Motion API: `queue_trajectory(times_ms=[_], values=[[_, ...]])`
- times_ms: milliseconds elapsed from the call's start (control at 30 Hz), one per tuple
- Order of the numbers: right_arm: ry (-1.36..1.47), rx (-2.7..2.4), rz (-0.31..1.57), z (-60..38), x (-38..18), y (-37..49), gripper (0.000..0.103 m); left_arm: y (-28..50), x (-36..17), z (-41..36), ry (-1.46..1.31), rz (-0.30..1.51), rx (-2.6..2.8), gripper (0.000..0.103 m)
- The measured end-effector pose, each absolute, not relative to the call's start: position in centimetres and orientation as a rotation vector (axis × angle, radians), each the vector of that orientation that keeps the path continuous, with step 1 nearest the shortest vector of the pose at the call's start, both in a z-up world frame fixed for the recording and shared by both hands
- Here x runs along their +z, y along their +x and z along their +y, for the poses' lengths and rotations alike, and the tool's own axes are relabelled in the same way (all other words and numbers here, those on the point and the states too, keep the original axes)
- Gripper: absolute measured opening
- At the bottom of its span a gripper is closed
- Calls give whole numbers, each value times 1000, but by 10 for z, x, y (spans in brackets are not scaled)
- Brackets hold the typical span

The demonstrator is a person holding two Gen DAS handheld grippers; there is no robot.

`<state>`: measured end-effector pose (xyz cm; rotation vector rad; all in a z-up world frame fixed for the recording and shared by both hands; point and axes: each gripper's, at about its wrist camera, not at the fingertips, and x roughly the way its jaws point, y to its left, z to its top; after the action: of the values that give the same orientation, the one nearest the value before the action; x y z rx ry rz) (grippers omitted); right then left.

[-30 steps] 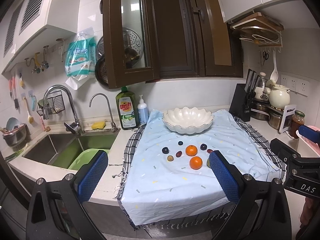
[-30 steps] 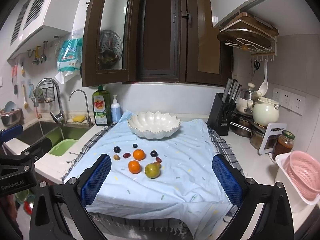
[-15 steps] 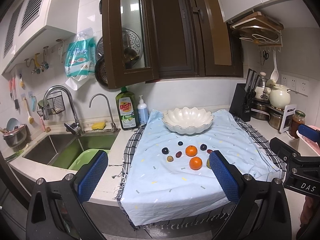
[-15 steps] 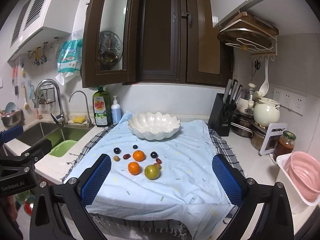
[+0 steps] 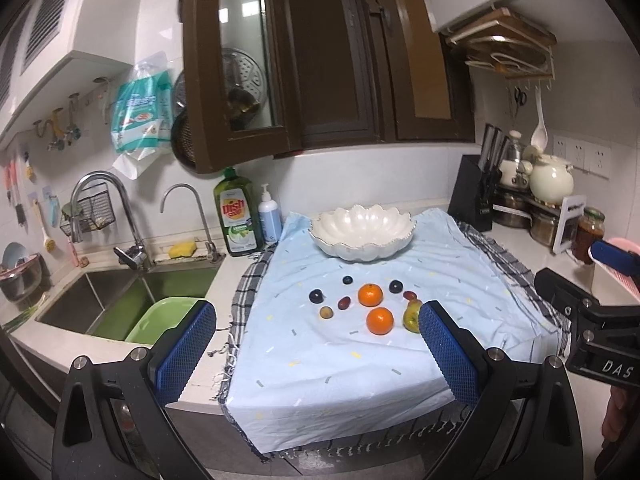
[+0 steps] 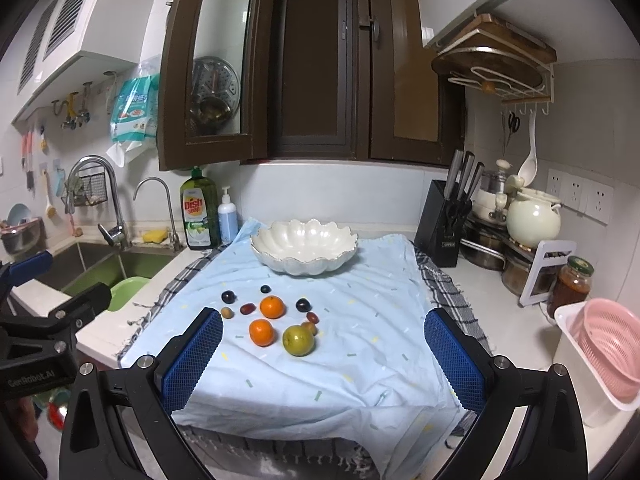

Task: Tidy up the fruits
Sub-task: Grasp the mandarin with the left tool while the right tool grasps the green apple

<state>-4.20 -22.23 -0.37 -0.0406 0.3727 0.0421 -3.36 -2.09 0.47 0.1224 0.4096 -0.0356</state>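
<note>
A white scalloped bowl [image 6: 304,250] stands empty at the back of a light blue cloth [image 6: 360,340]. In front of it lie two oranges [image 6: 261,332], a green apple [image 6: 298,340] and several small dark and reddish fruits [image 6: 228,297]. In the left wrist view the same oranges [image 5: 379,320] lie mid-cloth, and the apple [image 5: 411,317] is half hidden behind the right finger. My left gripper [image 5: 316,354] and my right gripper [image 6: 324,364] both stand open at the counter's front edge, short of the fruit, holding nothing.
A sink [image 5: 120,300] with a green basin [image 5: 160,320] lies to the left, with a dish soap bottle [image 6: 199,214] behind. A knife block [image 6: 444,224], pots, a jar [image 6: 570,286] and a pink colander [image 6: 612,352] crowd the right.
Both grippers have edged slightly closer to the cloth; the fruit and bowl have not moved.
</note>
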Motion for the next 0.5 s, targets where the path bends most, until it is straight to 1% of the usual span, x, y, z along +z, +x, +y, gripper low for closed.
queue_trajectory(times_ms=[133,267,333,400,467,500], values=[[-37,40,402,-225,-14,-30,102,-19,-8,-25,147,430,-76,102],[-41,38,431,-224,-27,-13,100,1,-21,-28,173,449,-128,96],[-38,37,446,-223,-34,-4,98,13,-28,-29,185,460,-164,95],[-26,35,469,-222,-40,7,95,26,-35,-29,198,472,-206,91],[-11,54,493,-220,-47,19,94,40,-42,-31,217,483,-242,89],[-9,57,505,-218,-51,25,92,45,-44,-33,226,486,-258,86]])
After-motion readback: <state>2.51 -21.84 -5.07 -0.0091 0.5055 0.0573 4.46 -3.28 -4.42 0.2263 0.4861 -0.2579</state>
